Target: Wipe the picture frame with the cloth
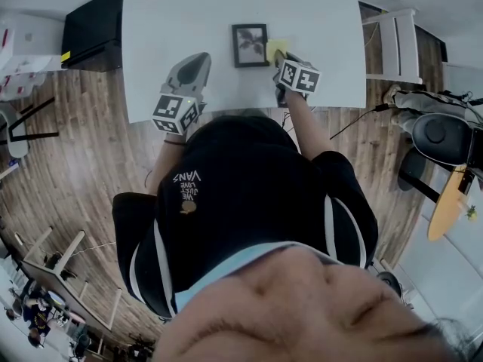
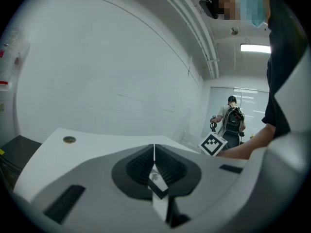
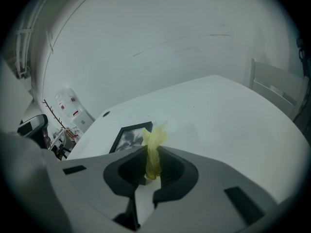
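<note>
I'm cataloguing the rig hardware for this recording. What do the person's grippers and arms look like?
The left hand-held gripper and the right hand-held gripper both have light grey, rounded plastic shells, with dark ribbed pads set in a black recess. Each carries a cube covered in black-and-white square markers. The person wears a black short-sleeved shirt with a white stripe down each sleeve. The forearms are bare.

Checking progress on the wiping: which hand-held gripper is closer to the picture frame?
Right. The right hand-held gripper, shut on the cloth, sits at the right edge of the picture frame; the left hand-held gripper stands apart, off to its left.
</note>
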A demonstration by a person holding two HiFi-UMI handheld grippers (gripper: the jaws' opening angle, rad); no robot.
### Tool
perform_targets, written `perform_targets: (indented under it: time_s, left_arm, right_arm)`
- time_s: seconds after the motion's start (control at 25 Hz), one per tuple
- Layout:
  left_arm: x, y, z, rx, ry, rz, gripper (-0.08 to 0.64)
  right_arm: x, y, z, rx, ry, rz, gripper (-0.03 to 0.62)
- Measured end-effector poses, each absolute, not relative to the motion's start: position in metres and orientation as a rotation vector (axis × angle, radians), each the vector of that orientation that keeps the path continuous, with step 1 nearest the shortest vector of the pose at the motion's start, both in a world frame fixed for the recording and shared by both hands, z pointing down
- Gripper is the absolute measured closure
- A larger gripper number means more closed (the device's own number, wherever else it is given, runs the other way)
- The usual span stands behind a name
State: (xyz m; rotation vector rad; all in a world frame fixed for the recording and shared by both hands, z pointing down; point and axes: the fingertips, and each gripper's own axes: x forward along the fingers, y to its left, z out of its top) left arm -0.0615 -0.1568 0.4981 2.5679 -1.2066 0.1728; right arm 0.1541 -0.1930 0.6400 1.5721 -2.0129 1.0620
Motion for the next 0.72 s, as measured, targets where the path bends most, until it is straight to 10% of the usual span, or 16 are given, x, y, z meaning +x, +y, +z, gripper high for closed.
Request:
perform_targets:
  time_s: [0.72]
  left_arm:
    - [-0.103, -0.137, 0.502, 2.504, -1.313, 0.192, 0.543]
  right_arm:
    - [0.04, -0.179, 0.63, 1.323, -2.216, 1.134, 0.546]
